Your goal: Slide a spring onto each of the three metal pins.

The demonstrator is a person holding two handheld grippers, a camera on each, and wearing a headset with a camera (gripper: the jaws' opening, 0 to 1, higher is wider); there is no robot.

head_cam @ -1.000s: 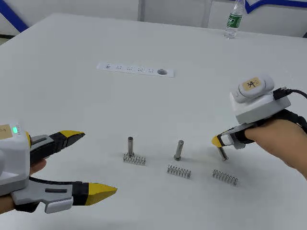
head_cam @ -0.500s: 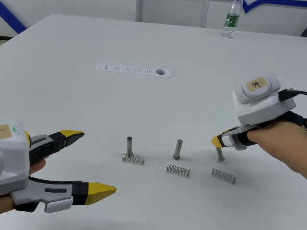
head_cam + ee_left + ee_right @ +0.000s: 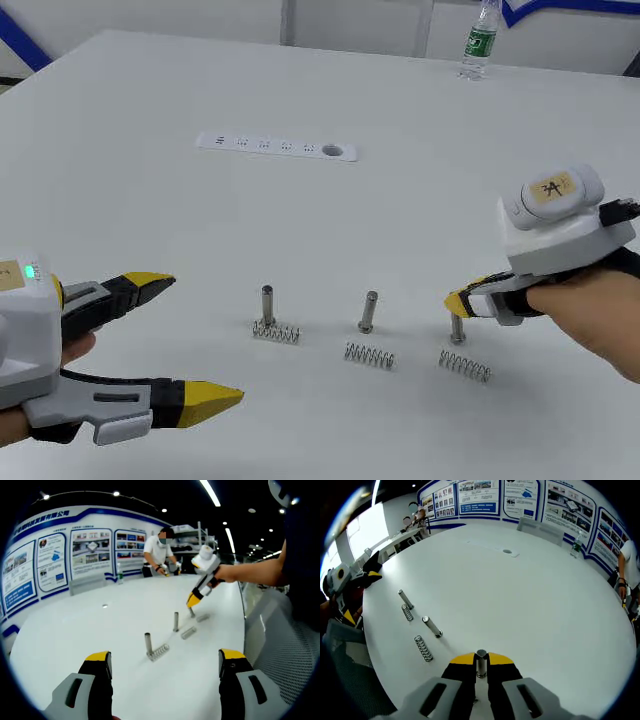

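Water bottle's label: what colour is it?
Green. The water bottle shows best in the head view, at the table's far edge.

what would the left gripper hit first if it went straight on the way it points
Likely the nearest pin, a spring at its base, in line with the open left gripper; height is hard to judge.

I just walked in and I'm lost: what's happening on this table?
A person holds a tool in each hand. The right tool is shut on the right pin, keeping it upright on the table. The left tool hovers open. The springs lie flat beside the pins, none threaded yet.
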